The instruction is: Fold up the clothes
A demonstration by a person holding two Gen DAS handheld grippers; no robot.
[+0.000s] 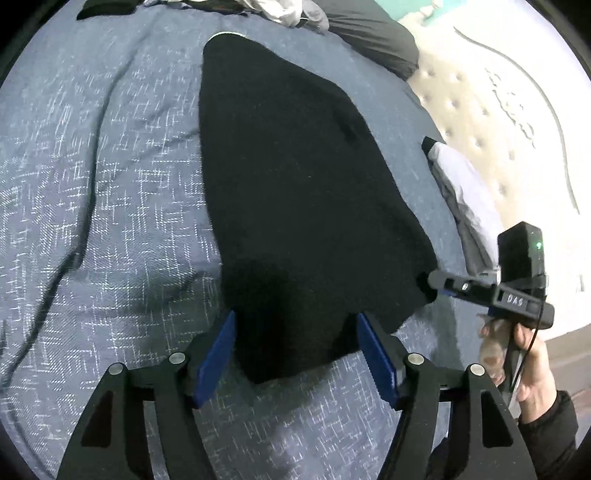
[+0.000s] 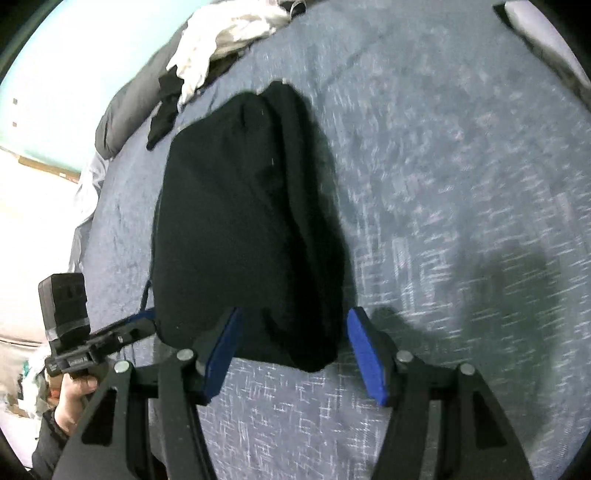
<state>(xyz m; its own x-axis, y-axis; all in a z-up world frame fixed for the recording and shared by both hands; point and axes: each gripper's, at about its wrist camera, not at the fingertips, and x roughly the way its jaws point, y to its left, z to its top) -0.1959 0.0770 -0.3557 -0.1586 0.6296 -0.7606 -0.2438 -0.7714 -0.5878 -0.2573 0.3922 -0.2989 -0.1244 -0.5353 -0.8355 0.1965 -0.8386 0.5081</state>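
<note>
Black knit garment (image 1: pixel 295 177), already narrowed into a long strip w/ layers doubled along one side, is lying flat on the blue-grey woven bedspread (image 1: pixel 110 184), its near end pointing at the person.

The left gripper (image 1: pixel 295 315) is hovering over that near end w/ blue pads (image 1: pixel 218 354) spread wide, gripping nothing; cloth is merely lying between them. The right gripper (image 2: pixel 293 314) is doing the same at the near end's other corner: fingers far apart, nothing pinched. The person's right hand (image 1: pixel 524 369) is wrapping its handle.

Judgement: this is fitting two stages. Either both tools are lining up to pinch the near end for a crosswise fold toward the garment's far end, or they are just letting go after laying it down. The right wrist view is blurring, so something is moving, but direction is unclear.

Around the garment:
- past its far end, a white crumpled heap (image 2: pixel 221 37) and a dark grey padded bundle (image 1: pixel 369 33) are sitting;
- a small black item (image 2: pixel 162 110), poss. a sock, is lying near the far end;
- a pale grey piece (image 1: pixel 461 184) is lying to its right, near the bedspread edge;
- beyond that, bare cream quilted mattress (image 1: pixel 498 110) is showing.

Nothing is resting on the garment; the far-end heap is crowding any long carry that way.
</note>
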